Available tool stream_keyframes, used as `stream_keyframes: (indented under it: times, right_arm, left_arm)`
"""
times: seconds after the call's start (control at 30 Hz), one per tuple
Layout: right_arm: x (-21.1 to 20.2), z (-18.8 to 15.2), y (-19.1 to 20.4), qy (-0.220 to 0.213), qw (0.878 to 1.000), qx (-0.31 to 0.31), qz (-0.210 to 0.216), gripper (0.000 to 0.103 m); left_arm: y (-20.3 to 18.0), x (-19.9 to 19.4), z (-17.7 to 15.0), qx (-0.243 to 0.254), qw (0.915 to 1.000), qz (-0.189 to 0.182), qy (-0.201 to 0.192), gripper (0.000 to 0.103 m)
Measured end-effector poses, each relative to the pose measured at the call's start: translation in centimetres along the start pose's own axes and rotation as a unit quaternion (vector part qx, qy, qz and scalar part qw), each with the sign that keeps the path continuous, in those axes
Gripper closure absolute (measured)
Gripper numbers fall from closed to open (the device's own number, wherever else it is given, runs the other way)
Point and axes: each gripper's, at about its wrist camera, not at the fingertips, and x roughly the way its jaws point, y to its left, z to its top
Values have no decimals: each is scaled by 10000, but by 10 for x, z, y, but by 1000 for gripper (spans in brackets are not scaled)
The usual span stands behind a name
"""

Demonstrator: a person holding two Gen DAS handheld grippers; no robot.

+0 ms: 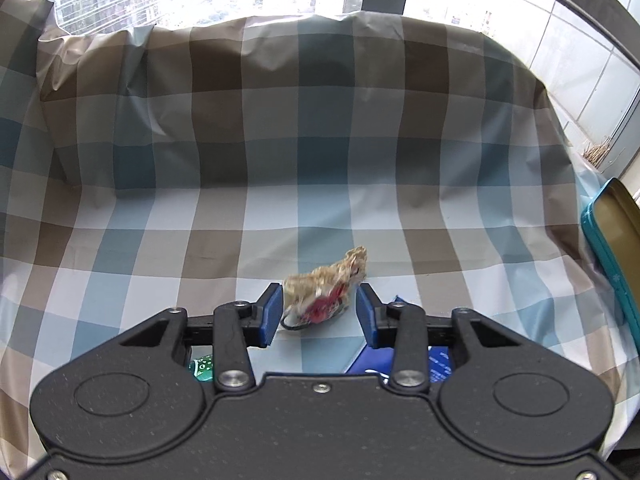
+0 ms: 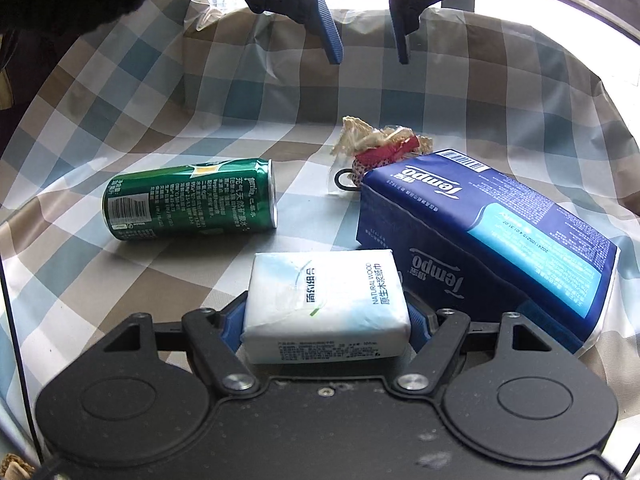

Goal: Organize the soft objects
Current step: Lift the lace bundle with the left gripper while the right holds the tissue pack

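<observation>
Tissue pack (image 2: 326,304) – soft, light, squashy; right gripper (image 2: 326,326) clamped its near end | left gripper (image 2: 370,58) hung parted, empty – above far sachet (image 2: 380,148).

Cloth (image 2: 140,92): I see a check of pale blue, teal, tan, brown and white squares covering the surface and its raised back.
Can (image 2: 192,204): glossy green with white print and a white barcode patch, silver rim.
Small tissue pack (image 2: 326,306): white fading to light blue, with green and dark lettering.
Large tissue pack (image 2: 480,240): deep navy with white lettering and a bright sky-blue panel.
Small sachet (image 2: 380,148): straw-beige with a red patch and a black ring.
Left gripper (image 1: 320,308): black body, blue pads.
Right gripper (image 2: 326,320): black body, blue pads.
Tin (image 1: 616,248): teal rim, olive-gold face.
</observation>
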Motion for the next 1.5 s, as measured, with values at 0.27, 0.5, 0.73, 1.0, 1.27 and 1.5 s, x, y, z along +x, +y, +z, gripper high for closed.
stream_keyframes:
  times: [0.27, 0.5, 0.73, 1.0, 1.27, 1.5]
  right_arm:
    - [4, 0, 1, 68, 10000, -30, -1, 29]
    - [6, 2, -3, 79, 9998, 118, 104, 28]
    - [9, 5, -5, 109, 9995, 196, 229, 28]
    - [9, 7, -7, 143, 9989, 301, 326, 28]
    - [9, 7, -7, 150, 9989, 305, 328, 28]
    - [9, 7, -7, 150, 9989, 309, 323, 28]
  left_arm:
    - [6, 43, 8, 2, 9992, 330, 209, 43]
    - [7, 85, 15, 100, 9968, 650, 452, 35]
    - [-2, 111, 10, 481, 9954, 547, 622, 34]
    - [-2, 130, 15, 522, 9936, 596, 803, 30]
    - [1, 116, 8, 307, 9964, 452, 655, 30]
    - [5, 117, 16, 2, 9966, 358, 745, 22]
